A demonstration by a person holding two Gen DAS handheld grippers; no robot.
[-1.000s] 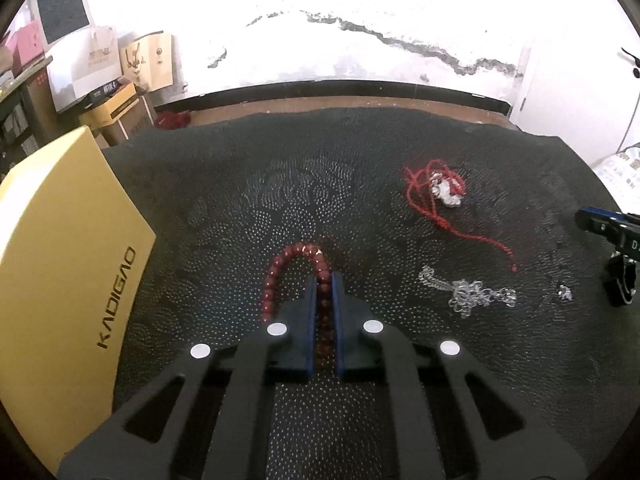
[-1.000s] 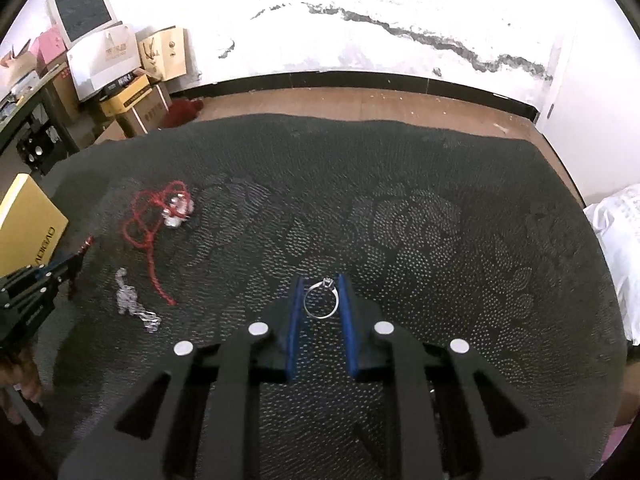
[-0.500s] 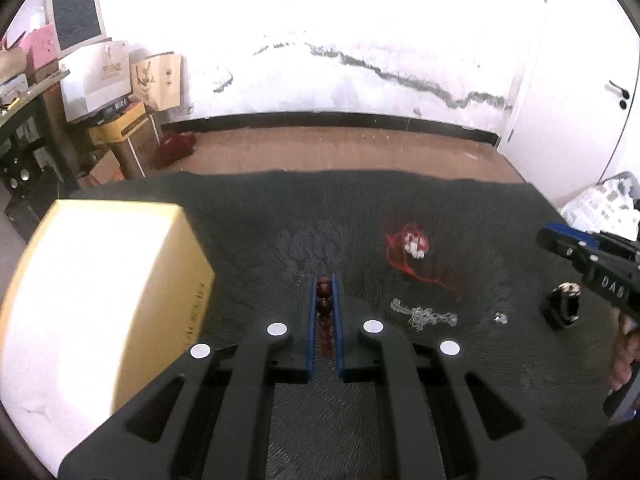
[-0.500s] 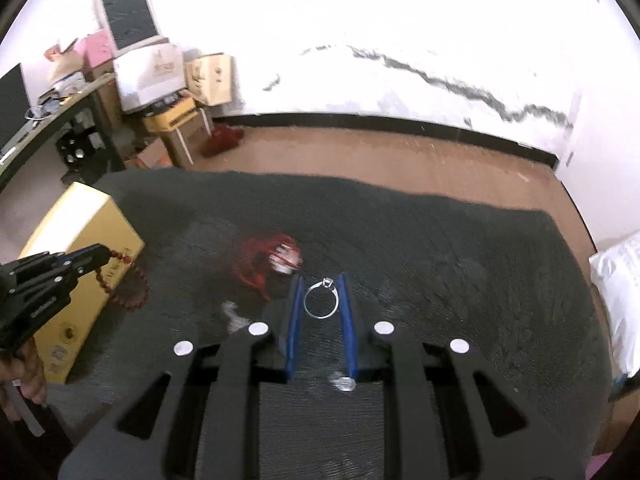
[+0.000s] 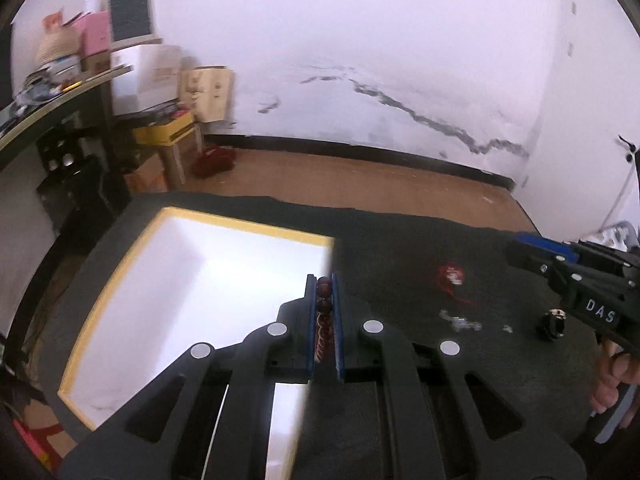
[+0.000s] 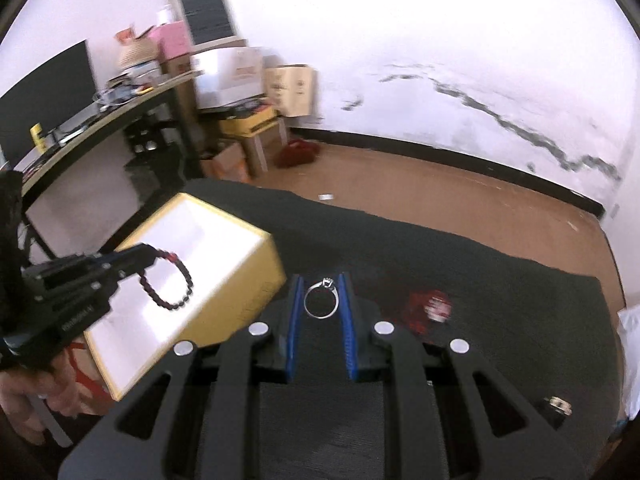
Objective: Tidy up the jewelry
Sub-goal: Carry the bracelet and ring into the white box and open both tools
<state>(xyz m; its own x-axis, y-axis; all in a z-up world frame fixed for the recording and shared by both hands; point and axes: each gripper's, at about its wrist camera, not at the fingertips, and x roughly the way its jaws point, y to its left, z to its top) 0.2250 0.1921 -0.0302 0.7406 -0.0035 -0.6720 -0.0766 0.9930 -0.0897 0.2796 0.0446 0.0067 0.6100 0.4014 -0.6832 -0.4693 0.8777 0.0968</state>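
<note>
My left gripper point(image 5: 324, 280) is shut on a dark red bead bracelet point(image 5: 323, 292) and holds it in the air at the right edge of an open yellow box with a white inside point(image 5: 192, 288). In the right wrist view the bracelet point(image 6: 170, 280) hangs from the left gripper point(image 6: 142, 258) over the box point(image 6: 256, 292). My right gripper point(image 6: 322, 280) is shut on a silver ring point(image 6: 321, 300), held above the dark cloth right of the box. A red cord necklace point(image 5: 452, 276) and a silver chain point(image 5: 460, 322) lie on the cloth.
The dark patterned cloth point(image 5: 440, 380) covers the table. A small black object point(image 5: 554, 322) stands on it at the right, also seen in the right wrist view point(image 6: 558, 406). A desk and stacked boxes point(image 6: 224, 80) stand at the back left by the wall.
Both grippers have risen off the cloth and swung left toward the box. The bracelet is now lifted over the box's right side; the ring stays in the right gripper.
</note>
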